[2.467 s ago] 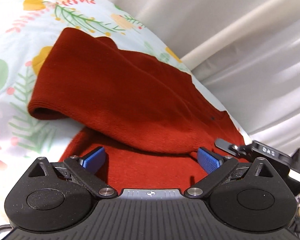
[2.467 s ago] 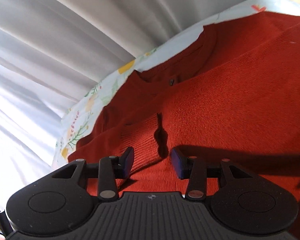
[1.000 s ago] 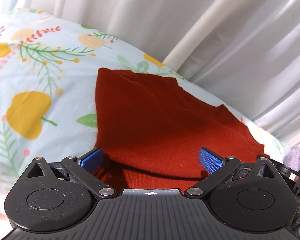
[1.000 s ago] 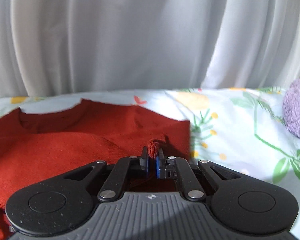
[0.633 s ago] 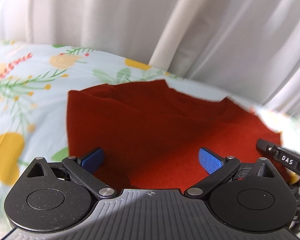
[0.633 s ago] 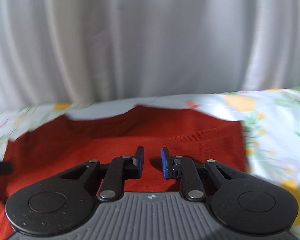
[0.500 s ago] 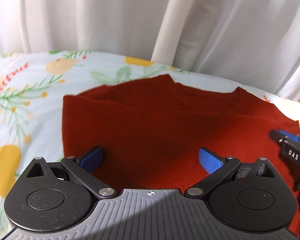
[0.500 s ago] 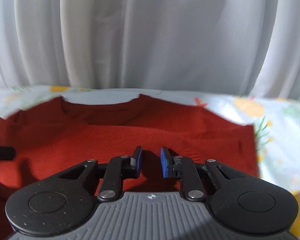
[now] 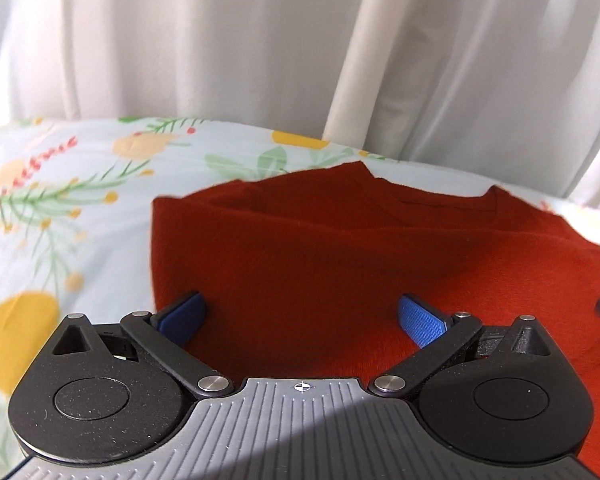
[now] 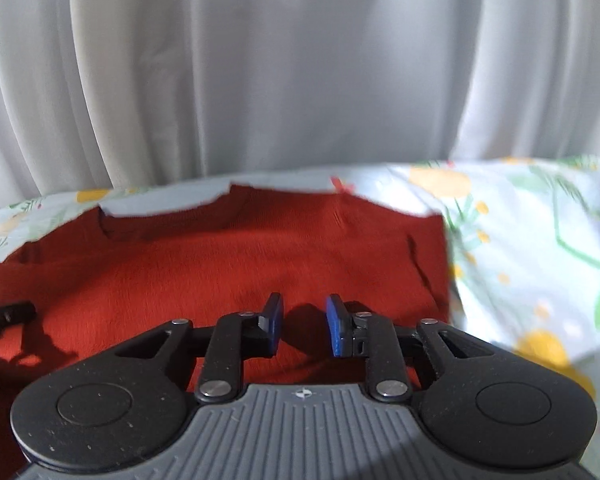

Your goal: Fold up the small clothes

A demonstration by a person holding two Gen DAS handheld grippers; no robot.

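Left wrist view: the rust-red knitted sweater (image 9: 340,264) is laid folded on the floral sheet (image 9: 60,200); left gripper (image 9: 300,316) and right gripper (image 10: 302,320) jaws are released, likely for regrasping.

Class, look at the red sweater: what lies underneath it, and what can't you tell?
The red sweater lies on a floral sheet, which shows around its edges. Whatever lies beneath the sweater's middle is hidden by the fabric.
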